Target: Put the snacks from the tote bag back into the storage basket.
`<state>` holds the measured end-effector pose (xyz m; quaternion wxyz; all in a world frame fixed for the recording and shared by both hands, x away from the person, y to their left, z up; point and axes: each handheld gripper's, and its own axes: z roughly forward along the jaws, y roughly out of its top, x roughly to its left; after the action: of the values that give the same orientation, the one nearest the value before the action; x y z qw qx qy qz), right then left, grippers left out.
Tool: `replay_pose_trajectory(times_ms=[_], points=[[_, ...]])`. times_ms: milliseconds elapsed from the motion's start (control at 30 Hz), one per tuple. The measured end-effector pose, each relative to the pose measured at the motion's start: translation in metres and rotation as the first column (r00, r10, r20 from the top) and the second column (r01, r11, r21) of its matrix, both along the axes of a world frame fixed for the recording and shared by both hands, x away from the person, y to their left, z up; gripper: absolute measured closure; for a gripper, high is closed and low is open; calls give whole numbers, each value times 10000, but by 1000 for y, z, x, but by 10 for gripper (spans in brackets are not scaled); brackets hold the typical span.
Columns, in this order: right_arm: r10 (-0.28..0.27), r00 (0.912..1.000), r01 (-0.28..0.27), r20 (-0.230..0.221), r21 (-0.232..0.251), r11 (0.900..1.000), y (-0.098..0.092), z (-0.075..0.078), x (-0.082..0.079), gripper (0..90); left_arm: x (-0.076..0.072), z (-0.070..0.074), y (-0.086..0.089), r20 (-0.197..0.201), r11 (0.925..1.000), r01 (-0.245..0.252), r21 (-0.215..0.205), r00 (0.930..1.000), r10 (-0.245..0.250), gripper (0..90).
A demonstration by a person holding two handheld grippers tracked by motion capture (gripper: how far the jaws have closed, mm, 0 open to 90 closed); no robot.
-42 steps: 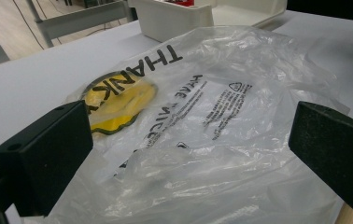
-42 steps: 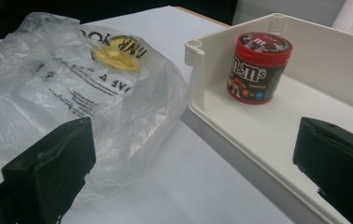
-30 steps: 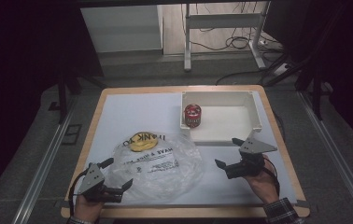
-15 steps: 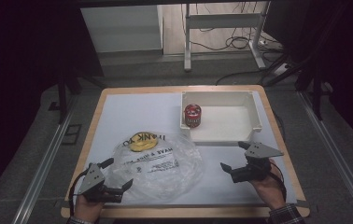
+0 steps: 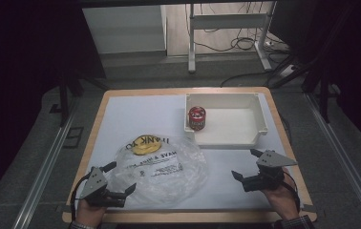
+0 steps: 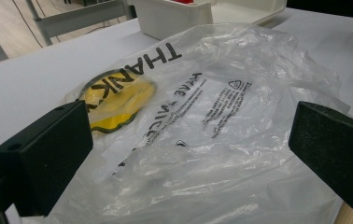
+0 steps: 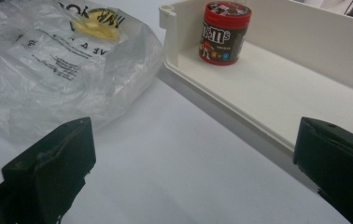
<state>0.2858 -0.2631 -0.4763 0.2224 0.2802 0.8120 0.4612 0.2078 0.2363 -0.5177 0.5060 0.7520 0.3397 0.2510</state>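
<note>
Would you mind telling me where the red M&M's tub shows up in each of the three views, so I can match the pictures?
High view: the M&M's tub stands upright in the near-left corner of the white tray.
Left gripper view: a red sliver of it shows at the top edge, above the tray's wall.
Right gripper view: top centre, upright on the tray floor.
Shared landmark: the clear plastic bag with its yellow print.
</note>
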Motion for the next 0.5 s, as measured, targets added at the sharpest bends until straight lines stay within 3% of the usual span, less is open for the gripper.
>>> replay_pose_trajectory(times_ms=[500], points=[[-365, 9993, 361, -103, -340, 9988, -18, -6, -15, 0, 0, 0, 0, -31, 10000, 21, 21, 10000, -21, 0]])
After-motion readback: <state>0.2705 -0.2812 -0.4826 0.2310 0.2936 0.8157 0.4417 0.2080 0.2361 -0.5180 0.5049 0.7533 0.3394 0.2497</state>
